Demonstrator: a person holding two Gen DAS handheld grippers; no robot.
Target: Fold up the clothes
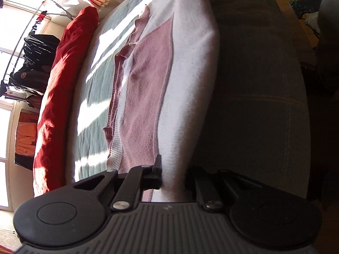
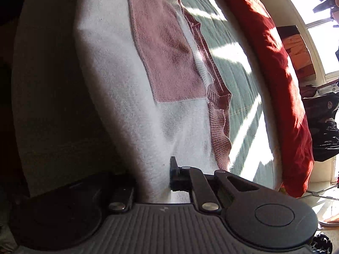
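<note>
A white and pink knitted sweater (image 1: pixel 148 97) lies on a grey-green bed cover (image 1: pixel 99 80). Its near white edge is lifted into a taut fold. My left gripper (image 1: pixel 172 177) is shut on that white fabric, which runs up between its black fingers (image 1: pixel 155 175). In the right wrist view the same sweater (image 2: pixel 169 67) shows a pink panel and ribbed pink cuff (image 2: pixel 220 127). My right gripper (image 2: pixel 156 177) is shut on the white edge too; its left finger is lost in shadow behind the cloth.
A red blanket (image 1: pixel 61 80) lies rolled along the far side of the bed, also as the red blanket (image 2: pixel 281 74) in the right view. Beyond it a drying rack with dark clothes (image 1: pixel 31 63) stands by bright windows. The near side of the bed cover (image 1: pixel 254 84) is in shadow.
</note>
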